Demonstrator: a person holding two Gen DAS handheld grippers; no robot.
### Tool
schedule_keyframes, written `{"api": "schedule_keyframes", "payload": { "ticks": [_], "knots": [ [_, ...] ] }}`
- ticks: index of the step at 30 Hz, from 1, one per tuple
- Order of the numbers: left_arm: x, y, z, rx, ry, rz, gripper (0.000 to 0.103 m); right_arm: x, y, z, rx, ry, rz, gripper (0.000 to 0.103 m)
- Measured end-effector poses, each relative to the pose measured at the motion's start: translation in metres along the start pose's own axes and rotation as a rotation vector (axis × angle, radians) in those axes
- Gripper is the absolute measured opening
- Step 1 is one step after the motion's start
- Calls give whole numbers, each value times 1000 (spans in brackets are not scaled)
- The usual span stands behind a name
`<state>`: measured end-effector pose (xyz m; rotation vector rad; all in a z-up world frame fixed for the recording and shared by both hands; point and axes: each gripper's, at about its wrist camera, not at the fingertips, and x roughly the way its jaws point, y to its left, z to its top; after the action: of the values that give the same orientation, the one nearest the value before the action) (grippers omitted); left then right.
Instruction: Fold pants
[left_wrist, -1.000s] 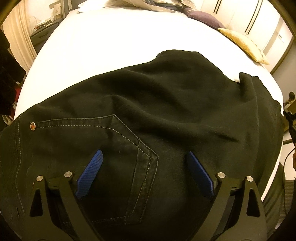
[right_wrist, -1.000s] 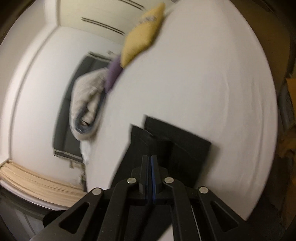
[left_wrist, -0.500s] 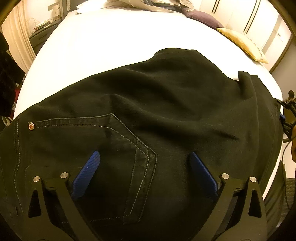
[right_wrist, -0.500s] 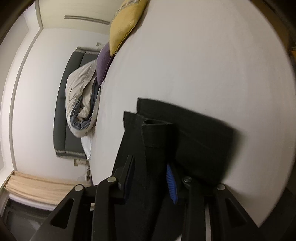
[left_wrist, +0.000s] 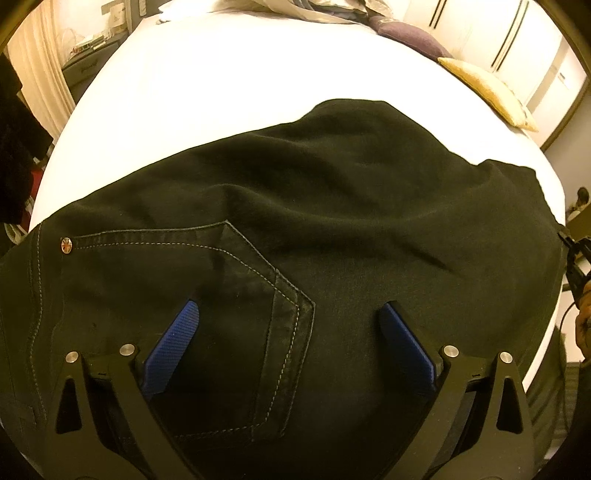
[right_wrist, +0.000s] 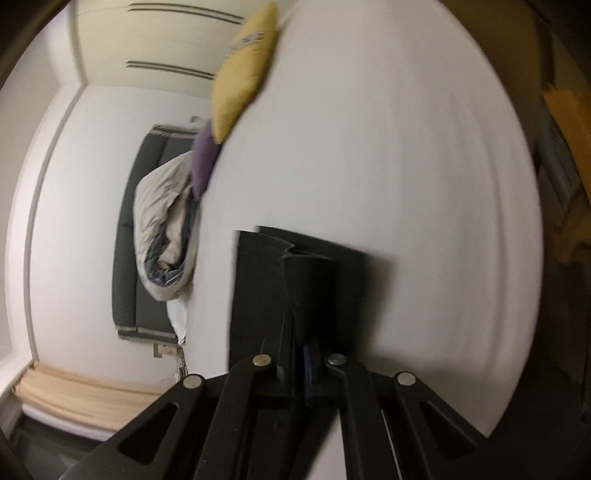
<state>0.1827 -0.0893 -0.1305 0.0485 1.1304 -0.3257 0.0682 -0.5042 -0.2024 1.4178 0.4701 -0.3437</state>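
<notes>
Pants (left_wrist: 332, 229) of black denim, with pale stitching round a back pocket (left_wrist: 236, 314) and a small metal rivet (left_wrist: 65, 244), lie spread across the near half of a white-sheeted bed (left_wrist: 229, 85). In the left wrist view the seat of the garment fills the foreground and the legs run off to the right. The left hand-held gripper (left_wrist: 291, 339) hovers over the pocket with its blue-padded jaws spread wide and nothing between them; I judge it is placed there to pin or pick up the waist end while the other end is brought over. Far across the bed a yellow cushion (left_wrist: 487, 92) and a purple cushion (left_wrist: 410, 35) lie near the edge, well apart from the cloth. At the right edge of this view the right hand-held gripper (left_wrist: 574, 258) shows just beside the leg end.

In the right wrist view, which is blurred, the right hand-held gripper (right_wrist: 301, 354) has just closed its jaws on a raised fold of the leg hems (right_wrist: 310, 280), so it now pinches the black cloth. The two legs lie stacked on the white sheet, which suggests the lengthwise fold is done and the hem is gripped to carry it toward the waist. A rumpled beige duvet (right_wrist: 162, 229) lies bunched by the dark headboard (right_wrist: 127, 236).
</notes>
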Motion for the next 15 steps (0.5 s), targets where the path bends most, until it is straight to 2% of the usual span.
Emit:
{"api": "schedule_keyframes", "payload": {
  "ticks": [4, 8, 15],
  "knots": [
    [-2, 4, -1, -17, -3, -4, 100, -7, 0, -3, -7, -22, 7, 4],
    [-2, 7, -2, -16, -7, -1, 100, -10, -17, 0, 20, -59, 12, 3],
    [-8, 17, -4, -52, -24, -25, 100, -11, -18, 4, -23, -40, -13, 2]
  ]
}}
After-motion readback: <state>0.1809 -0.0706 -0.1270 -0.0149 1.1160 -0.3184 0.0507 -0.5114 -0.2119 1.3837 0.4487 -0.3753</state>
